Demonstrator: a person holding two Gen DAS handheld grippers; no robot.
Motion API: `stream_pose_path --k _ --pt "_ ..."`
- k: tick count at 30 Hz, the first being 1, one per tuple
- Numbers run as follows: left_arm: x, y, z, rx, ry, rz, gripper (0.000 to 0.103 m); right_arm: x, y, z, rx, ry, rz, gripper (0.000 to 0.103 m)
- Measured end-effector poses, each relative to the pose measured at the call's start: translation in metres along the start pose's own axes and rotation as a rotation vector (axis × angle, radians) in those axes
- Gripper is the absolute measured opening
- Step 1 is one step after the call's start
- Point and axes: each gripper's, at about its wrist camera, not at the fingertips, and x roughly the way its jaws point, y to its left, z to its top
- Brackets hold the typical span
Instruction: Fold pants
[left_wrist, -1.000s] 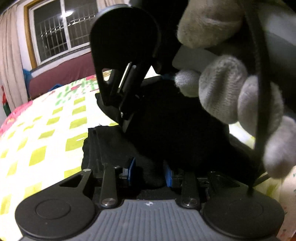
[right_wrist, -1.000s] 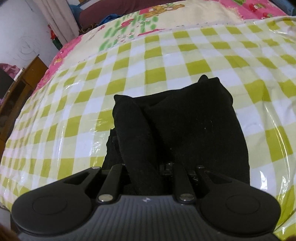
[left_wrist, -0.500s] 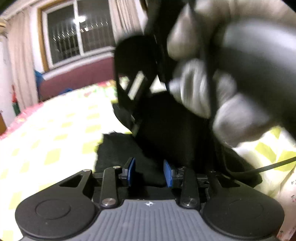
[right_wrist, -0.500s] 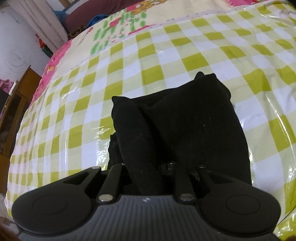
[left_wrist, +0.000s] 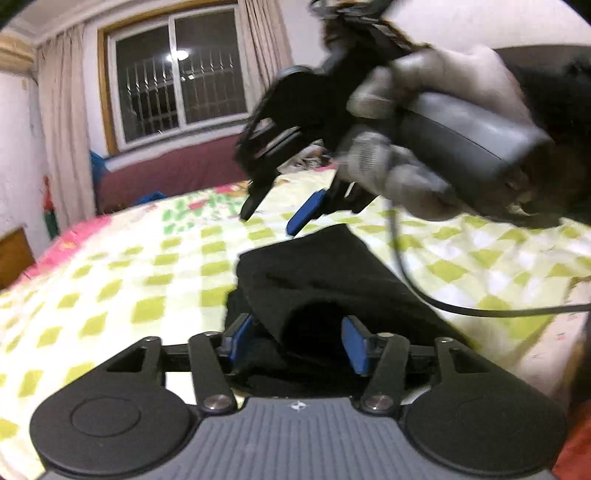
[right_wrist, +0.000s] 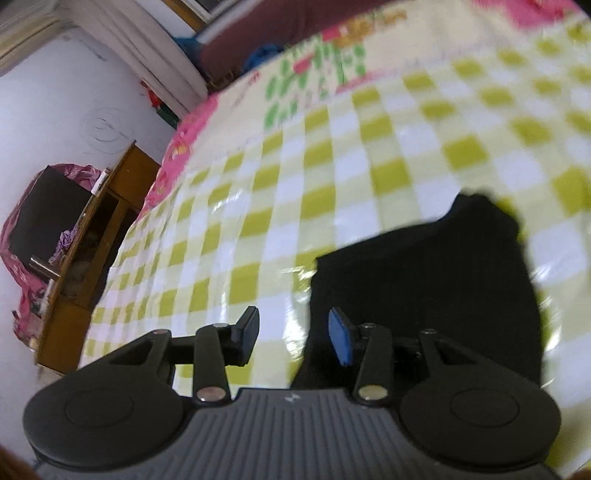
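A: From the left wrist camera, what does the left gripper (left_wrist: 295, 341) show?

B: Its jaws are opening. The blue pads (left_wrist: 352, 345) stand apart on either side of the near end of the black pants (left_wrist: 317, 280), and neither pad presses the cloth, so it is released. The pants lie folded in a dark bundle straight ahead of the fingers, on the checked sheet (left_wrist: 129, 288).

A: And the other tool in that view?

B: The right gripper (left_wrist: 275, 214) hangs above and beyond the pants, clear of them, tips pointing down toward the sheet. A gloved hand (left_wrist: 413, 122) holds its grey handle at upper right. Nothing is between its fingers. A black cable (left_wrist: 424, 295) trails from it to the right, over the sheet. A window (left_wrist: 177, 74) with curtains is far ahead on the left.

A: Now the right wrist camera.

B: The right gripper (right_wrist: 293, 334) has its jaws opening too, with only bare sheet (right_wrist: 332, 166) seen between them. It grips nothing. The pants (right_wrist: 443, 288) lie ahead and to the right of its right finger, partly behind that finger's linkage. The view is blurred. A wooden cabinet (right_wrist: 96, 236) stands off to the left beside the bed.
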Motion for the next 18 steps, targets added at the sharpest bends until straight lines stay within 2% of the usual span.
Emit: stream_pose_path --k 2,6,11,15,18 --pt "0.004 -0.001 0.001 -0.014 0.024 -0.026 0.072 -0.015 -0.012 -0.010 -0.051 -0.014 -0.022 0.044" --pt "0.011 0.001 0.007 -0.009 0.054 0.006 0.072 -0.036 -0.037 -0.039 -0.168 -0.039 -0.109 0.044" --pt "0.017 0.022 0.019 -0.001 0.081 0.057 0.072 -0.048 -0.058 -0.083 -0.283 -0.037 -0.118 0.044" --pt "0.033 0.046 0.037 -0.083 0.114 -0.010 0.074 -0.046 -0.054 -0.107 -0.407 -0.055 -0.084 0.044" --pt "0.052 0.053 0.051 -0.081 0.155 -0.058 0.080 -0.041 -0.045 -0.117 -0.479 -0.082 -0.041 0.043"
